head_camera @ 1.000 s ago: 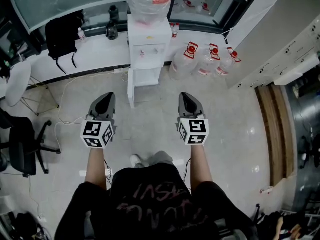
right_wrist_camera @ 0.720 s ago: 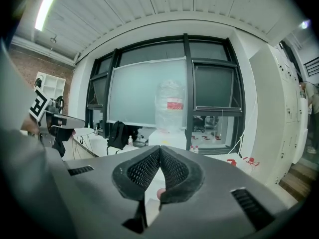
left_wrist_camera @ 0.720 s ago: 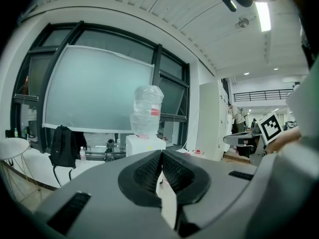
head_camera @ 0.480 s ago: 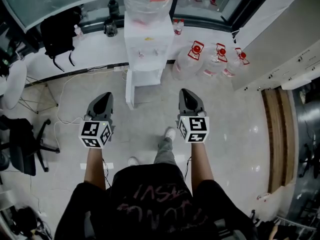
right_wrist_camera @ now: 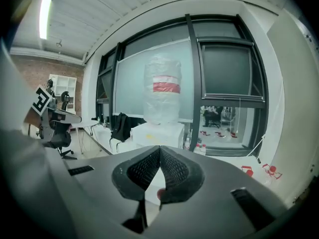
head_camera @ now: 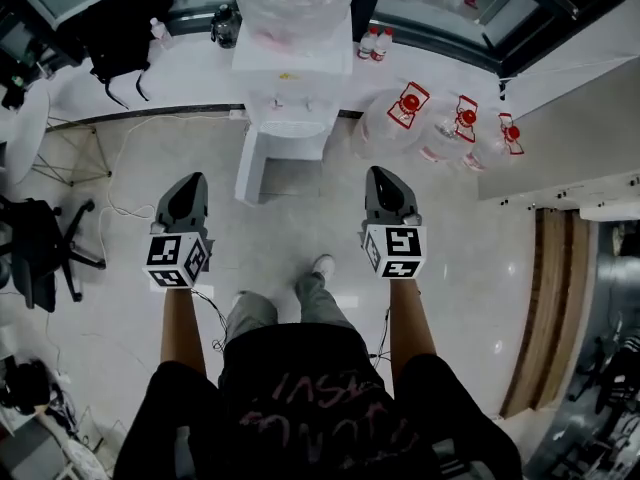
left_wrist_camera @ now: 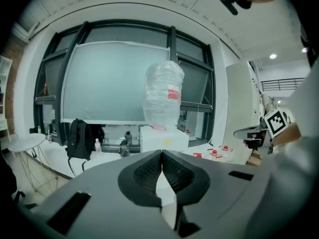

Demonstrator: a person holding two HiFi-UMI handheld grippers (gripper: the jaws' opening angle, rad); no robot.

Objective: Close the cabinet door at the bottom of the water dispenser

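Observation:
The white water dispenser (head_camera: 291, 80) stands ahead against the window ledge, a large clear bottle (head_camera: 293, 3) on top. Its bottom cabinet door (head_camera: 250, 165) hangs open, swung out to the left. My left gripper (head_camera: 190, 190) and right gripper (head_camera: 386, 182) are held side by side short of the dispenser, both shut and empty, touching nothing. The dispenser (left_wrist_camera: 163, 138) rises just above the closed tips of my left gripper (left_wrist_camera: 162, 153) in the left gripper view. In the right gripper view the dispenser (right_wrist_camera: 157, 133) also sits behind my right gripper (right_wrist_camera: 160, 148).
Three red-capped water jugs (head_camera: 432, 126) lie on the floor right of the dispenser. A black backpack (head_camera: 118, 30) rests on the ledge at left. A black office chair (head_camera: 38, 250) and a white round table (head_camera: 22, 136) stand far left. Cables (head_camera: 130, 211) trail across the tiles.
The person has walked forward, so the dispenser and jugs sit nearer. Both grippers stay shut, level and the same distance apart; a foot has stepped ahead.

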